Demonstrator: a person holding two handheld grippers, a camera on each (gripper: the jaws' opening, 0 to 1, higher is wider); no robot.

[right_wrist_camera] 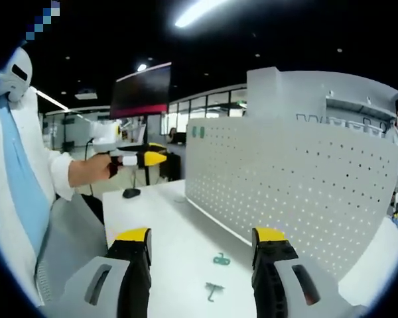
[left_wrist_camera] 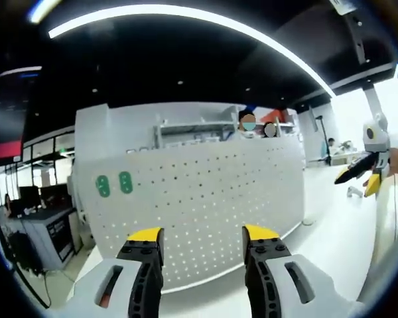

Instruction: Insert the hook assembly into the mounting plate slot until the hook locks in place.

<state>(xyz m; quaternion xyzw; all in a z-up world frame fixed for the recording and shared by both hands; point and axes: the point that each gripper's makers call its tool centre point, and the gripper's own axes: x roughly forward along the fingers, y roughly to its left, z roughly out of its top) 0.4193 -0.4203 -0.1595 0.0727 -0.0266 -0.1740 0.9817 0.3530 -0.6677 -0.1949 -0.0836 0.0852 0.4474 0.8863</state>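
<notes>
Two small green hook pieces lay on the white table (right_wrist_camera: pixel 152 218) in the right gripper view, one hook (right_wrist_camera: pixel 221 259) nearer the perforated mounting plate (right_wrist_camera: pixel 298 192), the other hook piece (right_wrist_camera: pixel 214 289) just in front of it, apart from each other and untouched. The right tongs (right_wrist_camera: pixel 202 236) hung above them, spread wide and holding nothing. The left tongs (left_wrist_camera: pixel 203 236) were likewise spread and empty, facing the upright white plate (left_wrist_camera: pixel 205 199), which bore two green tags (left_wrist_camera: pixel 114 185) near its left edge. A person's hand (right_wrist_camera: pixel 91 171) held the left tool off to the side.
</notes>
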